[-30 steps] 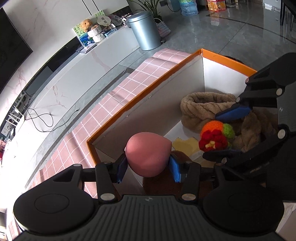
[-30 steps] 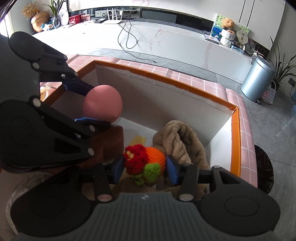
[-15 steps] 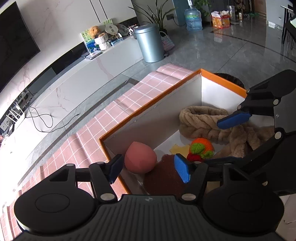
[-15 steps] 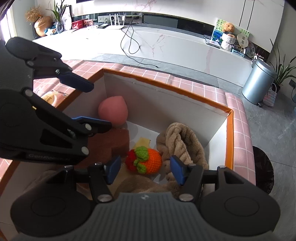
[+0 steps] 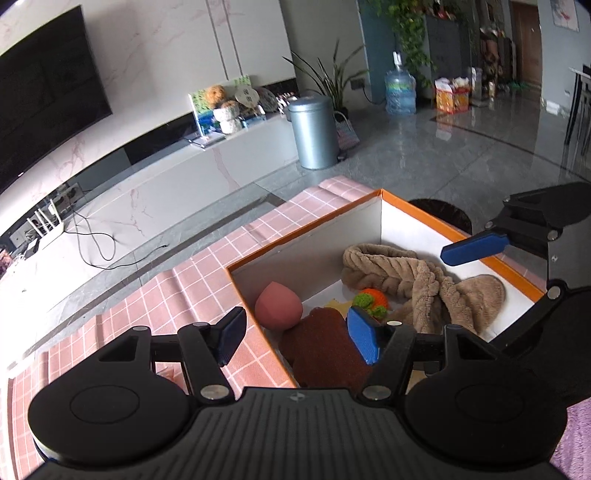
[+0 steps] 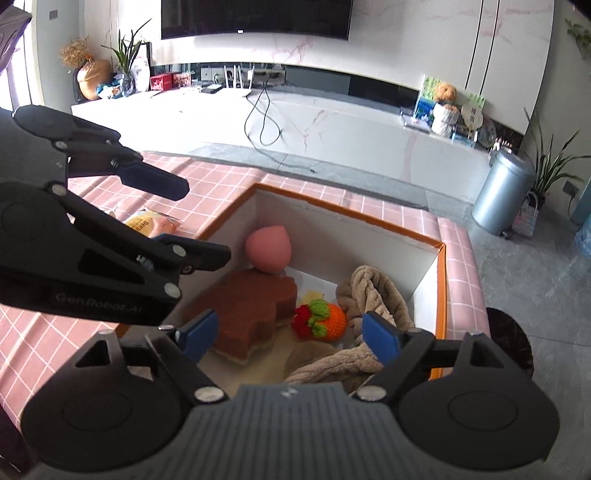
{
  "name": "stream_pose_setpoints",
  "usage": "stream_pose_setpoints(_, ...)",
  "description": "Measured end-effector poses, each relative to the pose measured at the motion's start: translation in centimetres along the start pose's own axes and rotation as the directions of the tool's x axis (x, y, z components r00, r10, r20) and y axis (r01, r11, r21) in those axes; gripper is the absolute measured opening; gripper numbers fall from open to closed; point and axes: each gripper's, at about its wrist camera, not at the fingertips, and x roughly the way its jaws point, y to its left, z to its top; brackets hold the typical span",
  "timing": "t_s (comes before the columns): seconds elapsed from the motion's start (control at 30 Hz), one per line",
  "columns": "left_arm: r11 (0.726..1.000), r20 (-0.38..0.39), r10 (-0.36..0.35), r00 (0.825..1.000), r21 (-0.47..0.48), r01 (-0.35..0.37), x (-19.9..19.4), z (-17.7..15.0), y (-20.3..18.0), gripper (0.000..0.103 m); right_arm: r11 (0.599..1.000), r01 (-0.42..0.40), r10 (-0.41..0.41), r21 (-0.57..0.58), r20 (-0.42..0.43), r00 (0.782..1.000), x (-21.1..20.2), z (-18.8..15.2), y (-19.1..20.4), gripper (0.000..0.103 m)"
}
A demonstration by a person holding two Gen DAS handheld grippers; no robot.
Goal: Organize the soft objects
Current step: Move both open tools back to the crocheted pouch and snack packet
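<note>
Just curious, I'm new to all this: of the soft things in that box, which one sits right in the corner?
The pink egg-shaped sponge. It rests against the box wall in the corner, while the brown sponge, crocheted orange toy and beige scarf lie further in.

You face a marble wall [image 6: 406,44] with a dark television [image 6: 255,18]. Below it runs a long white cabinet [image 6: 332,122]. Glossy grey floor [image 5: 461,147] reflects daylight.

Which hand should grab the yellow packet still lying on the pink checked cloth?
Probably the left. The yellow packet lies outside the orange-rimmed box, right beside the left gripper, whose jaws are open and empty. The right gripper, also open and empty, hangs over the box, farther away.
</note>
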Motion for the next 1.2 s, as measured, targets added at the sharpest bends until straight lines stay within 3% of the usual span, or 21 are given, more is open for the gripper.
stream_pose_setpoints(0.2, 0.991, 0.09, 0.088, 0.992, -0.104, -0.079, -3.8, -3.0, 0.3, 0.073, 0.999, -0.005, 0.001, 0.052, 0.076, 0.997, -3.2, -1.4, 2.8, 0.098)
stream_pose_setpoints(0.37, 0.966, 0.136, 0.158, 0.978, -0.225, -0.125, -6.9, -6.2, 1.4, 0.072, 0.996, -0.037, 0.025, 0.086, 0.134, 0.991, -5.1, -2.4, 6.0, 0.098)
stream_pose_setpoints(0.57, 0.9, 0.127, 0.225, 0.966, -0.407, -0.156, -9.6, -10.3, 3.8, 0.072, 0.997, -0.003, -0.013, 0.074, 0.213, 0.977, -6.5, -3.4, 10.6, 0.1)
stream_pose_setpoints(0.7, 0.844, 0.105, 0.217, 0.97, -0.52, -0.133, -11.1, -12.9, 5.3, 0.072, 0.996, -0.004, -0.017, 0.089, 0.23, 0.973, -6.5, -4.0, 13.1, 0.1)
stream_pose_setpoints(0.83, 0.818, 0.077, 0.271, 0.959, -0.543, -0.188, -12.2, -15.1, 6.3, 0.072, 0.999, -0.008, -0.001, 0.042, 0.226, 0.974, -6.0, -4.4, 15.8, 0.1)
stream_pose_setpoints(0.93, 0.783, 0.073, 0.294, 0.953, -0.59, -0.197, -12.7, -16.5, 7.3, 0.074, 0.999, -0.036, 0.033, 0.009, 0.235, 0.971, -5.8, -4.3, 17.4, 0.1)
stream_pose_setpoints(1.07, 0.741, 0.06, 0.254, 0.965, -0.653, -0.154, -13.0, -18.1, 9.1, 0.073, 0.998, -0.062, 0.064, -0.013, 0.218, 0.974, -4.8, -3.8, 19.2, 0.1)
stream_pose_setpoints(1.2, 0.724, 0.045, 0.268, 0.962, -0.668, -0.17, -12.7, -18.9, 10.5, 0.073, 0.997, -0.073, 0.075, -0.017, 0.21, 0.975, -3.6, -3.0, 20.3, 0.1)
